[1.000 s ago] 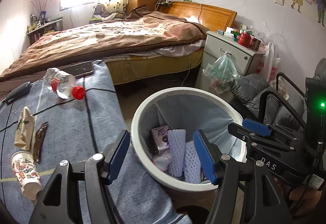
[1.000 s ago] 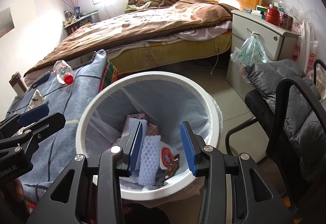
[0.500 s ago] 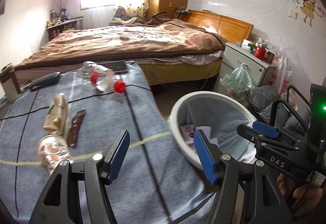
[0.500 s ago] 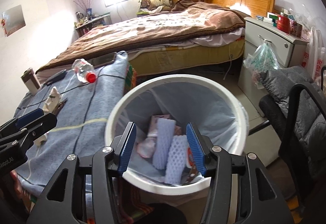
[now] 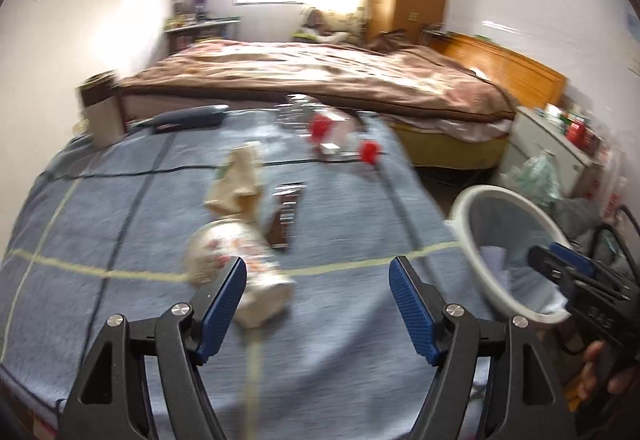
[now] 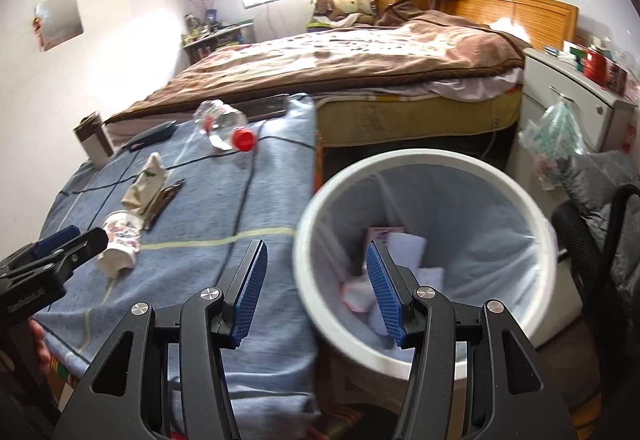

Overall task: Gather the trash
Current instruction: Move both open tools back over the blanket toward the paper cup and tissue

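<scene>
The left hand-held gripper (image 5: 316, 300) hangs over the cloth-covered bench (image 5: 120, 224), its jaws wide and just opened further, with nothing between the pads. The crushed paper cup (image 5: 240, 272) lies on its side right at the left finger, not between the two. The picture is smeared, so the aim looks unsettled; a close from here may catch only the cup's rim or shove it across the cloth. Being soft and already flattened, it may fold and slip out.

The right hand-held gripper (image 6: 316, 292) is also open and empty, its jaws straddling the near rim of the white bin (image 6: 420, 163), which stands just beside the bench edge. A careless swing could knock that rim and tip the bin.

Beyond the cup lie a crumpled beige wrapper (image 5: 236, 183) and a dark flat wrapper (image 5: 286, 215), close enough to be dragged along. Farther off rests a clear bottle with a red cap (image 6: 226, 127), round and likely to roll toward the bench edge if nudged.
</scene>
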The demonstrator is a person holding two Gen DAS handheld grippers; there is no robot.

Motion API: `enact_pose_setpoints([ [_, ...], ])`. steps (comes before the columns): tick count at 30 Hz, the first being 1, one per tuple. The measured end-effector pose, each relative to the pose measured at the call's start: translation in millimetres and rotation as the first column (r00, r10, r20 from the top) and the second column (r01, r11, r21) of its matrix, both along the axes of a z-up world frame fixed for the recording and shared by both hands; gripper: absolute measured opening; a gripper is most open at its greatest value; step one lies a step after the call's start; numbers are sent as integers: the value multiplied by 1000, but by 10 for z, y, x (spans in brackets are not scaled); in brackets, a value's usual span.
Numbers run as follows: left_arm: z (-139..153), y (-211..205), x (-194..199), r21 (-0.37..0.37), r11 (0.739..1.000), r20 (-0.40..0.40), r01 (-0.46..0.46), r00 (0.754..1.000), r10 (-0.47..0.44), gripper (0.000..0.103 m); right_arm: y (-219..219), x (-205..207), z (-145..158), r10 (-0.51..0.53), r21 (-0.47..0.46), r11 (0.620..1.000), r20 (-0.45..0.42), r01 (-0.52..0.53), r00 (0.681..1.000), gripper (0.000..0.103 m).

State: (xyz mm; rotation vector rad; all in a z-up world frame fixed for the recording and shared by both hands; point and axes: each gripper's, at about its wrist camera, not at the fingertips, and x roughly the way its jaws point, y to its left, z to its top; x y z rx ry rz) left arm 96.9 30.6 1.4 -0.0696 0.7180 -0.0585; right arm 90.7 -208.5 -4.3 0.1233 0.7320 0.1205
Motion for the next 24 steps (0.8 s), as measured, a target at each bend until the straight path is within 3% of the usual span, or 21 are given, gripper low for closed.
enact_pose_setpoints([
  [7,-183,329,63,25,995,-49,-99,994,100,77,255,13,-15,62,-12,998,-4,-62,998,54],
  [14,-396,435,241,-9,993,-124,-116,986,114,77,411,24,-1,100,-38,994,-12,-100,995,54],
  [22,-439,419,415,-20,989,-160,-146,977,141,82,568,69,-25,118,-54,991,-29,-119,993,54],
  [24,-389,404,412,-28,990,-138,-136,982,131,82,619,76,-35,129,-55,990,-31,-131,991,54],
])
